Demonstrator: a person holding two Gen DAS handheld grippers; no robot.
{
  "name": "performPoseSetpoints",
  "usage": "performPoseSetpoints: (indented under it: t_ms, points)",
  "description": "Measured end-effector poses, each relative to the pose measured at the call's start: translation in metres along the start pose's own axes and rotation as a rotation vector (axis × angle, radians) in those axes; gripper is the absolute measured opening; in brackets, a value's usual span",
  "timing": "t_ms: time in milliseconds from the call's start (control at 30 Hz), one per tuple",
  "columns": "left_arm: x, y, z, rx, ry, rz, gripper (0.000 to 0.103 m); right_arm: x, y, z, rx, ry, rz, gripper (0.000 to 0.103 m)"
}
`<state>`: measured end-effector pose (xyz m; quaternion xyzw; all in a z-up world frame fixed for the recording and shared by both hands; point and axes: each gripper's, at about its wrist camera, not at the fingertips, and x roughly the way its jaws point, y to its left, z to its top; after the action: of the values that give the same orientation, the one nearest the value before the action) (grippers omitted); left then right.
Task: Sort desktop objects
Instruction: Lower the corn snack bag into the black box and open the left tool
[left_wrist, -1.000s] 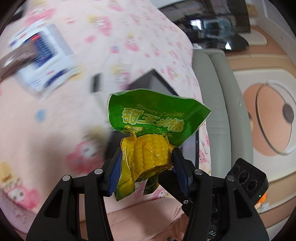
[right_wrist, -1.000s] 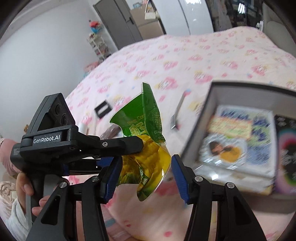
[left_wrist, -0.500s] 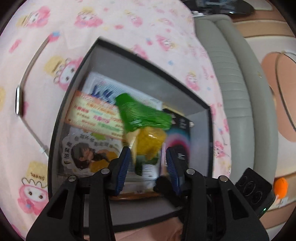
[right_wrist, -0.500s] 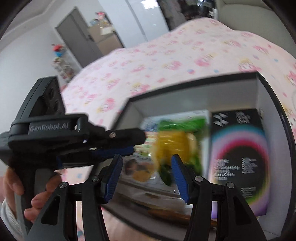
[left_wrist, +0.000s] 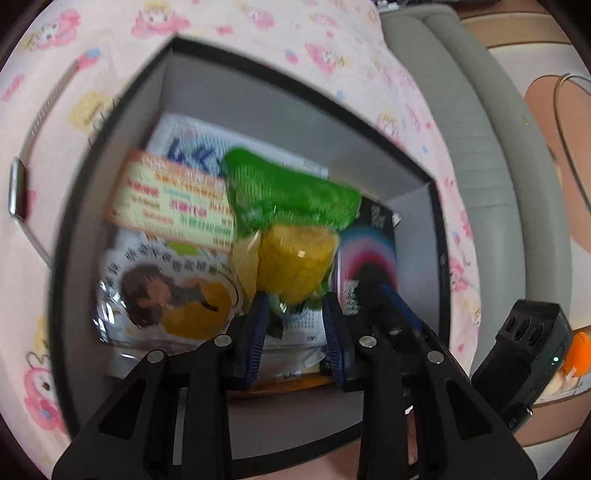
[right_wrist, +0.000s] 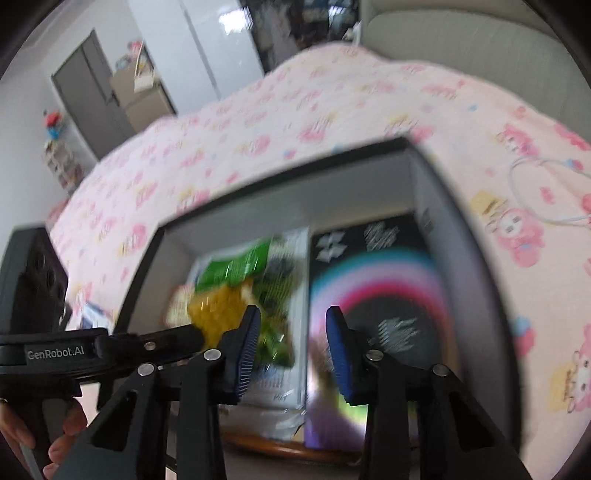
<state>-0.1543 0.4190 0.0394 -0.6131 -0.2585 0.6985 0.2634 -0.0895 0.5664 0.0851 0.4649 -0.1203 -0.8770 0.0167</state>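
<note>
here, the left hand-held gripper points down into a grey open box that rests on a pink cartoon-print cloth. its blue pads have just been closing, and they now pinch the lower end of the sweet corn packet — green film at the top, yellow cob below. the packet hangs over the middle of the box, above the things already inside: a white and blue pack at the back, an orange-edged printed card lying on it, a snack pouch with a cartoon figure at the near left, and a black box with a rainbow arc along the right wall.

the right hand-held gripper is over the same box. its jaws have also just been narrowing, yet a clear gap stands between the pads and nothing is pressed there; the packet sits just beyond and to the left of its left pad, blurred. the left tool's black body crosses the lower left of this view, with a person's fingers wrapped on its handle.

outside the box a metal watch band lies on the cloth — well to the left of the box wall.
</note>
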Motion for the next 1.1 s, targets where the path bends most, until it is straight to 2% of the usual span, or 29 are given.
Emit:
performPoseSetpoints:
  t_ms: [100, 167, 233, 267, 367, 500, 700, 967, 1100]
  points:
    - [0.001, 0.004, 0.010, -0.016, -0.020, 0.027, 0.024, 0.010, 0.006, -0.005, 0.000, 0.056, 0.056, 0.028]
    - [-0.005, 0.008, 0.021, -0.035, -0.082, 0.083, 0.024, 0.015, 0.008, -0.005, 0.011, 0.065, 0.093, 0.028]
    - [-0.012, 0.012, 0.028, -0.044, -0.140, 0.147, 0.025, 0.013, 0.010, -0.007, 0.004, 0.053, 0.090, 0.028]
    - [-0.016, 0.015, 0.028, -0.056, -0.151, 0.151, 0.024, 0.012, 0.011, -0.008, -0.004, 0.047, 0.083, 0.028]
    - [-0.028, 0.023, 0.017, -0.070, -0.154, 0.104, 0.023, 0.009, 0.011, -0.010, -0.010, 0.044, 0.078, 0.028]
    - [-0.043, 0.026, -0.003, -0.065, -0.162, 0.079, 0.023, 0.011, 0.016, -0.011, -0.013, 0.052, 0.099, 0.028]
    - [-0.056, 0.016, -0.031, 0.005, -0.192, 0.090, 0.023, 0.001, 0.034, -0.019, -0.070, 0.035, 0.096, 0.028]
    - [-0.103, 0.002, -0.080, 0.089, -0.250, 0.063, 0.025, -0.044, 0.067, -0.045, -0.153, -0.045, 0.111, 0.030]
    - [-0.130, -0.001, -0.106, 0.124, -0.281, 0.077, 0.032, -0.072, 0.086, -0.065, -0.185, -0.088, 0.094, 0.030]
